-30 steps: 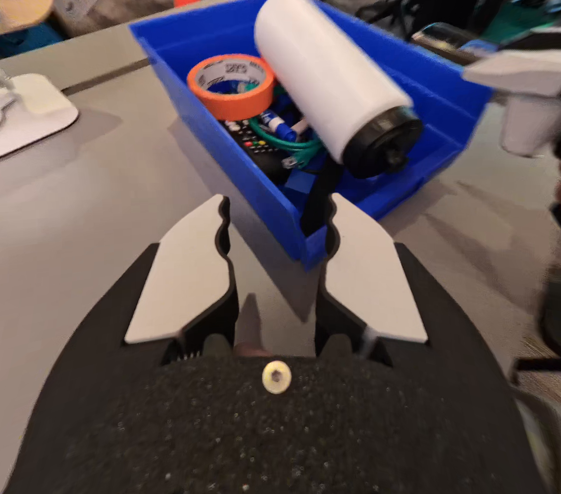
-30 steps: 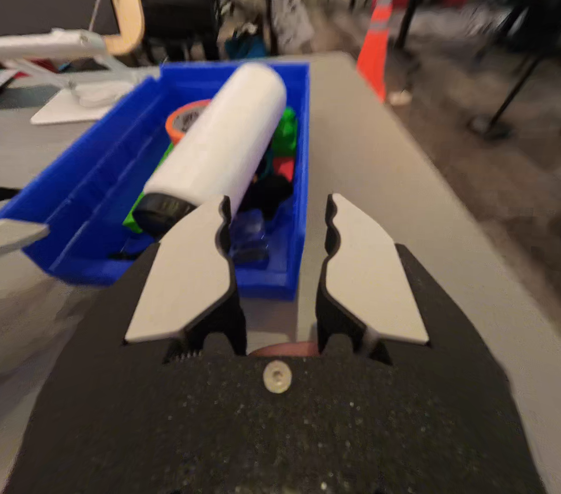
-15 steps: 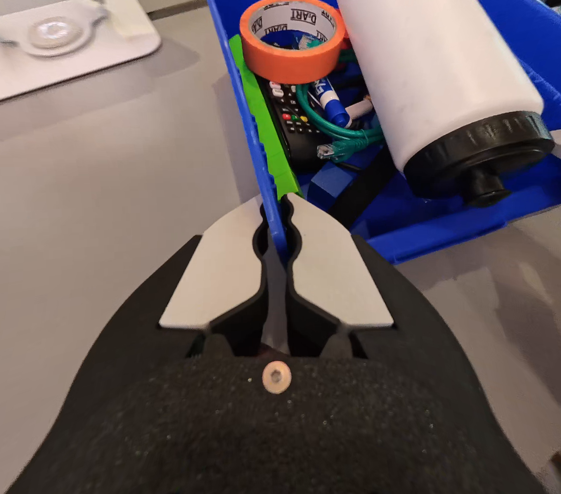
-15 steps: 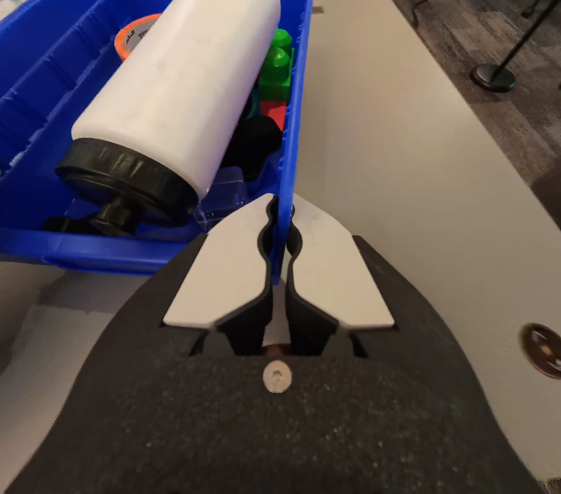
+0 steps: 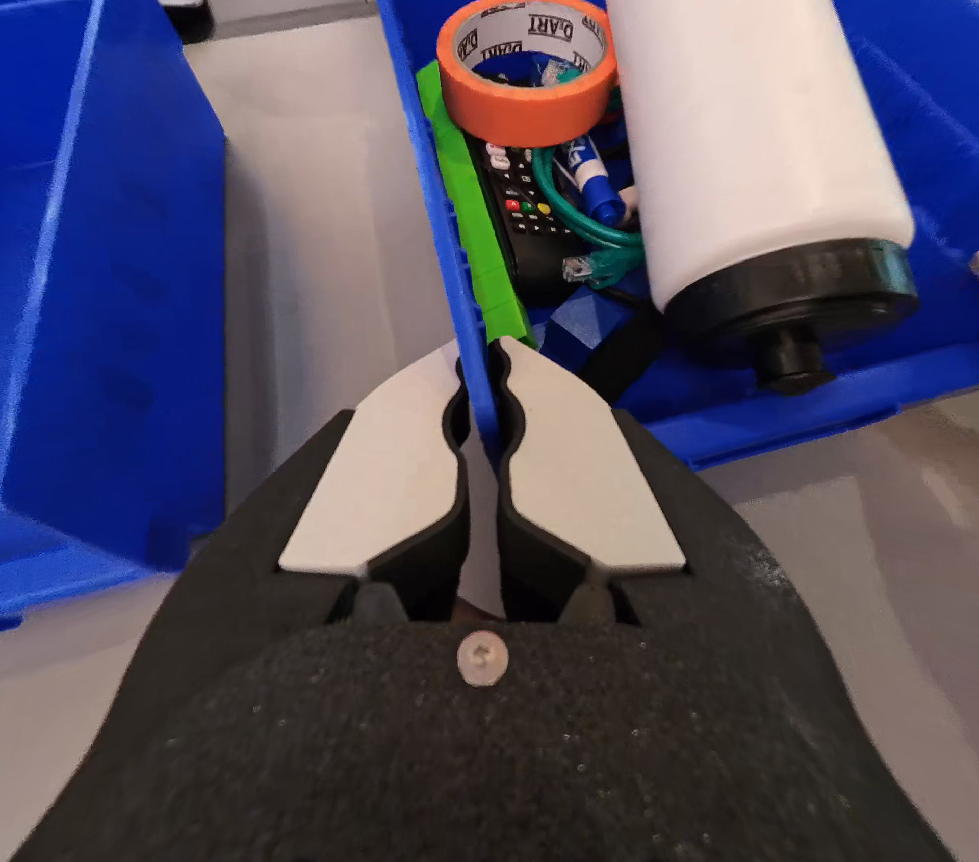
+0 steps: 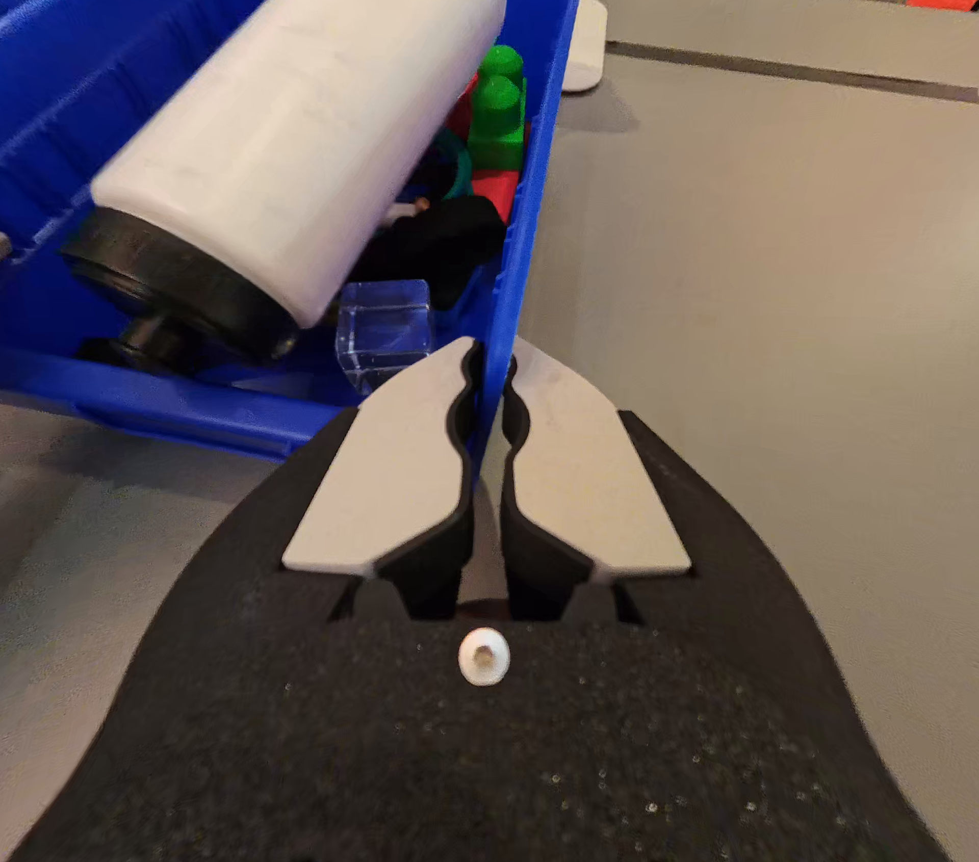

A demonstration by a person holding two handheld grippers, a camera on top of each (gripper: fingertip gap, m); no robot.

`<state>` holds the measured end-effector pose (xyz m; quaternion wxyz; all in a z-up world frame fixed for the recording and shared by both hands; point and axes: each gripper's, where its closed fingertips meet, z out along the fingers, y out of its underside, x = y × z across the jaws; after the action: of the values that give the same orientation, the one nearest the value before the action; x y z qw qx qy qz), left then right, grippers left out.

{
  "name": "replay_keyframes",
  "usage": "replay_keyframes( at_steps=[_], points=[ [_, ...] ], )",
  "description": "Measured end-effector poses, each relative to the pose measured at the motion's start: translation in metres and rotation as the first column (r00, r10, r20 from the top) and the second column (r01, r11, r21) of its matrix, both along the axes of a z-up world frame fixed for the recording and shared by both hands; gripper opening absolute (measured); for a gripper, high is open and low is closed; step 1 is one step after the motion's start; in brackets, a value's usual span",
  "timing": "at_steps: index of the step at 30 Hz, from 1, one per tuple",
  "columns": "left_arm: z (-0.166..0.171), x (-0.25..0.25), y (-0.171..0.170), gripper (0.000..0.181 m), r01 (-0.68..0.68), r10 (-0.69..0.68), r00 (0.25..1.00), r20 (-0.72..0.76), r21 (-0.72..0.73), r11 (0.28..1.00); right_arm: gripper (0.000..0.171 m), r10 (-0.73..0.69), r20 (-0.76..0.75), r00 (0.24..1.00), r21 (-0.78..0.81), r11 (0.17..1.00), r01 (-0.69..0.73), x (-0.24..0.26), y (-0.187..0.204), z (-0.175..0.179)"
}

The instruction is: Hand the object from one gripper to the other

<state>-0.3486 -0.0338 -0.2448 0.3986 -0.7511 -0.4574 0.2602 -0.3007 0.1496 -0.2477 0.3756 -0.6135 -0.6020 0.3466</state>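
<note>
A blue bin (image 5: pixel 402 15) sits on the grey table and holds a white bottle with a black cap (image 5: pixel 741 95), an orange tape roll (image 5: pixel 524 95), a black remote (image 5: pixel 524 211), a green cable (image 5: pixel 583 222) and a blue marker (image 5: pixel 593 180). My left gripper (image 5: pixel 477 349) is shut on the bin's left wall near the front corner. My right gripper (image 6: pixel 490 349) is shut on the bin's right wall (image 6: pixel 545 137). The right wrist view also shows the bottle (image 6: pixel 318 95), a green brick (image 6: pixel 498 121), a red brick (image 6: pixel 495 196) and a clear cube (image 6: pixel 384 323).
A second blue bin (image 5: pixel 106 227) stands close on the left, with a strip of grey table (image 5: pixel 318 254) between the two bins. A white pad (image 6: pixel 585 47) lies behind the held bin's right wall. Grey table (image 6: pixel 768 307) extends to the right. Across from one pair of fingers to the other is roughly 20 cm.
One second ago both grippers were open in front of the bin; both closed on its side walls. Since half a second ago the bin has moved with them, and a second blue bin has come into view on the left.
</note>
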Motion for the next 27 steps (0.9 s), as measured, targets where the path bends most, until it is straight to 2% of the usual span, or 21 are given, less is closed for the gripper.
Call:
replay_keyframes(
  at_steps=[5,7,8,9,10,12,14,16,17,19,21,23,26,27],
  points=[
    [0.001,0.002,-0.001,0.009,0.073,-0.073,0.997,0.008,0.035,0.997,0.009,0.071,-0.011,0.997,-0.022,0.997,-0.071,0.005,-0.003,0.001],
    [0.019,0.009,-0.008,0.018,0.08,-0.081,0.997,0.003,0.158,0.984,0.03,0.14,-0.058,0.988,-0.027,0.99,-0.141,0.017,-0.003,0.013],
    [0.033,0.011,-0.021,0.032,0.057,-0.053,0.998,-0.025,0.213,0.975,0.034,0.179,-0.085,0.98,-0.019,0.983,-0.181,0.024,-0.003,0.018],
    [0.05,0.011,-0.04,0.028,0.019,-0.001,0.998,-0.067,0.266,0.964,0.034,0.22,-0.115,0.969,-0.003,0.975,-0.222,0.032,-0.004,0.021],
    [0.067,0.01,-0.067,0.016,-0.024,0.063,0.991,-0.121,0.304,0.952,0.034,0.241,-0.143,0.96,0.02,0.97,-0.241,0.038,-0.002,0.024],
    [0.1,0.013,-0.12,0.025,-0.055,0.142,0.965,-0.22,0.359,0.932,0.034,0.253,-0.178,0.951,0.026,0.967,-0.253,0.042,0.001,0.03],
    [0.109,0.009,-0.179,0.031,-0.144,0.216,0.945,-0.246,0.281,0.949,0.034,0.28,-0.206,0.938,0.013,0.959,-0.284,0.042,-0.005,0.035],
    [0.1,-0.001,-0.244,0.036,-0.276,0.304,0.921,-0.243,0.143,0.95,0.033,0.306,-0.212,0.928,0.004,0.95,-0.312,0.042,-0.014,0.035],
    [0.09,-0.007,-0.266,0.037,-0.295,0.309,0.928,-0.206,0.096,0.951,0.034,0.325,-0.216,0.921,-0.003,0.943,-0.334,0.042,-0.021,0.036],
    [0.063,-0.02,-0.291,0.049,-0.282,0.286,0.954,-0.093,0.052,0.958,0.033,0.372,-0.243,0.896,-0.016,0.922,-0.387,0.047,-0.039,0.04],
    [0.041,-0.035,-0.302,0.054,-0.258,0.259,0.966,-0.019,0.039,0.965,0.031,0.425,-0.28,0.861,-0.007,0.896,-0.445,0.052,-0.06,0.047],
    [0.023,-0.052,-0.306,0.052,-0.246,0.246,0.969,0.02,0.028,0.969,0.03,0.491,-0.306,0.816,0.01,0.859,-0.513,0.058,-0.087,0.051],
    [0.007,-0.073,-0.301,0.036,-0.22,0.219,0.975,0.036,0.033,0.975,0.031,0.582,-0.294,0.758,0.013,0.796,-0.605,0.066,-0.13,0.046],
    [0.002,-0.077,-0.302,0.023,-0.228,0.227,0.973,0.049,0.014,0.974,0.031,0.608,-0.285,0.742,0.001,0.774,-0.633,0.069,-0.145,0.042]
  ],
)
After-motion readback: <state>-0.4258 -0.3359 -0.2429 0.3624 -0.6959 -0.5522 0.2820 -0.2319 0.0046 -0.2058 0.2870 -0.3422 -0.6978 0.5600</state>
